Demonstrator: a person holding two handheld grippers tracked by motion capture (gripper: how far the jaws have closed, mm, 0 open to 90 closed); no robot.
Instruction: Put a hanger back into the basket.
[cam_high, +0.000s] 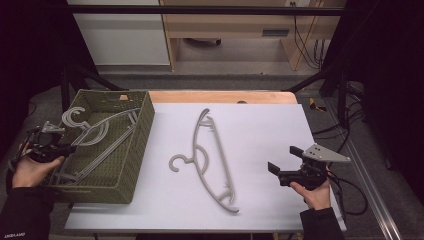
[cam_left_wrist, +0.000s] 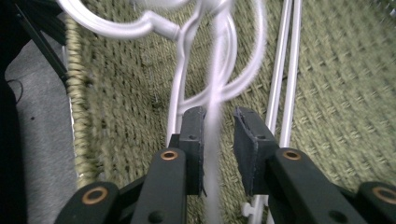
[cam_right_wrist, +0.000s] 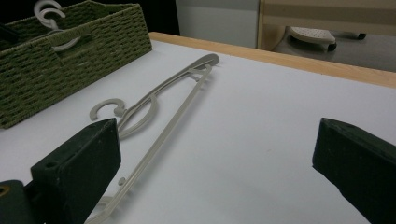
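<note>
White tabletop (cam_high: 260, 130) carried a woven basket (cam_high: 140, 135) where the left gripper (cam_left_wrist: 219, 135) stood slightly parted around a blurred hanger bar (cam_left_wrist: 215, 93), unclamped up close, while beside the basket the right gripper (cam_high: 285, 160) gaped empty near a loose hanger (cam_high: 210, 155).

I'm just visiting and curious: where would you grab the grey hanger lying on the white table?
Probably its long straight bar: it's thin and lies flat, so fingers from above can straddle it. The open right gripper sits nearest that side. The hook is curved and would likely twist.

smooth grey plastic hangers (cam_high: 207, 160), a rough woven olive basket (cam_high: 134, 150), a matt white tabletop (cam_high: 260, 135).
</note>
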